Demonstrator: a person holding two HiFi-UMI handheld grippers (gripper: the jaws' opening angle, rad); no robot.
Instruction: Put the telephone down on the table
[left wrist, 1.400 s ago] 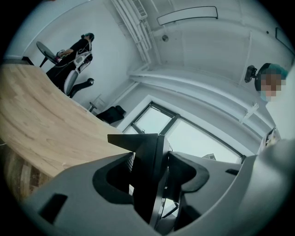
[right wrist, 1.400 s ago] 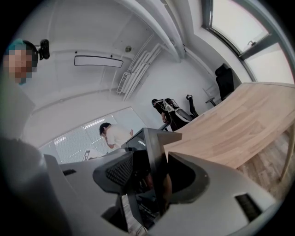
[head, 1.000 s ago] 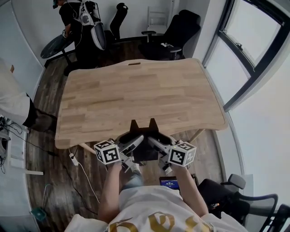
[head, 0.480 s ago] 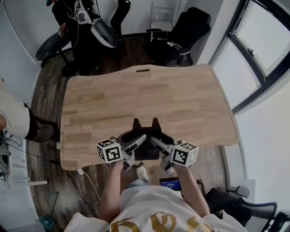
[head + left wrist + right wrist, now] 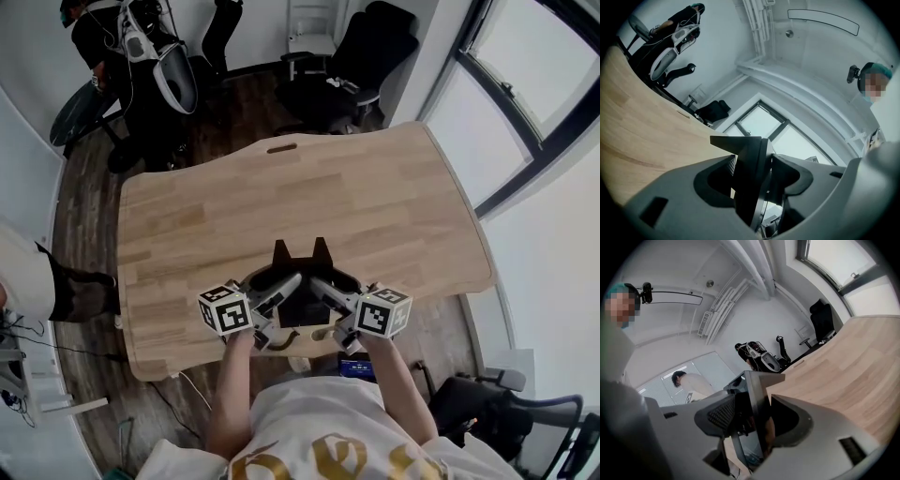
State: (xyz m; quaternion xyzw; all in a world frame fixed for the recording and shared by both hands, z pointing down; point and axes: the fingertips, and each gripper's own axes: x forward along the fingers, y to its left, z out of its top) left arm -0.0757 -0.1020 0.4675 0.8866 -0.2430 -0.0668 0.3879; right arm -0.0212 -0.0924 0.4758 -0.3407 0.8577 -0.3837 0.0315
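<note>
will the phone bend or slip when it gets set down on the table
Probably stiff: the telephone spans between the left tool and right tool without sagging. Its glossy face could be slippery. It looks thin, so it would likely topple if stood on edge.

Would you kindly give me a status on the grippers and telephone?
Left gripper and right gripper both shut on the telephone. Telephone held over near edge of table, not released. Nothing in the way.

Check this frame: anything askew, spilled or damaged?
Nothing stands out. The telephone is gripped on edge between the left tongs and the right tongs, over the near part of the table. No spill or damage shows. Whether it touches the wood, I can't tell.
</note>
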